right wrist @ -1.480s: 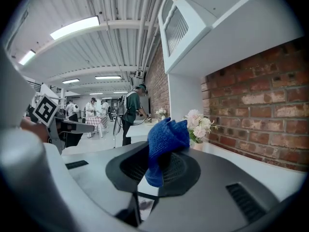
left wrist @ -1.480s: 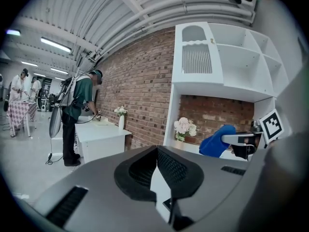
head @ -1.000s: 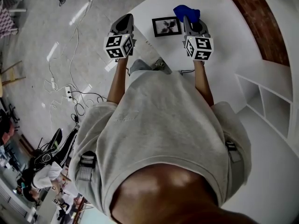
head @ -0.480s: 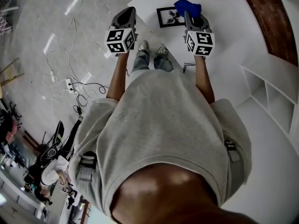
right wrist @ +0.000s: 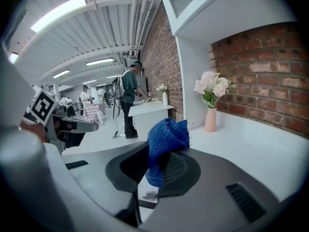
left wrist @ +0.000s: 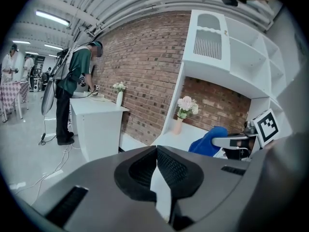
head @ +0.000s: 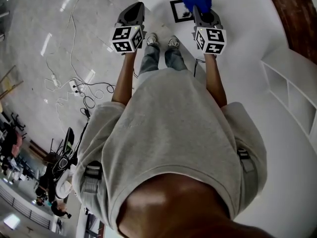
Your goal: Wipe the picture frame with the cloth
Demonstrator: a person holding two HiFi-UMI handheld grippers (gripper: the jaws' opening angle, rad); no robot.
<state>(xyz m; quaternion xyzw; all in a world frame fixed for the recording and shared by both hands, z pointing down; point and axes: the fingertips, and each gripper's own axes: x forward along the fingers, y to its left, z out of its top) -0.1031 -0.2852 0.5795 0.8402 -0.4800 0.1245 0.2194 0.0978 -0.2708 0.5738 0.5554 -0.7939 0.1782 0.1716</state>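
Since a second ago the right hand-held gripper (head: 197,11) has slid in over the picture frame (head: 179,11). The blue knitted cloth (head: 197,2) used to sit off its upper right corner and now overlaps the frame's right side. The whole scene has also drifted toward the top edge of the head view, and my operator's shoes (head: 152,38) have come into sight below the desk (head: 237,19) edge.

That gripper is clenched on the cloth, with a wad sticking up past the jaw tips. I reckon that's on purpose, so soft fabric meets the glass rather than plastic. The frame lies flat on the white desk, top centre-right of the head view, roughly half hidden under the cloth and gripper. I can't tell whether the cloth is actually touching it.

The left hand-held gripper (left wrist: 155,149) is closed on nothing and parked off the desk edge to the left of the frame, over the floor. My guess is it's just staying out of the way, though nothing is pinning the frame if the wipe drags it.

Other stuff around:
- a vase of flowers (right wrist: 211,100) back by the brick wall
- a white shelf unit (head: 292,83) at right
- cables (head: 81,90) on the floor at left
- another person (right wrist: 129,100) at a far desk

None of it crowds the frame.
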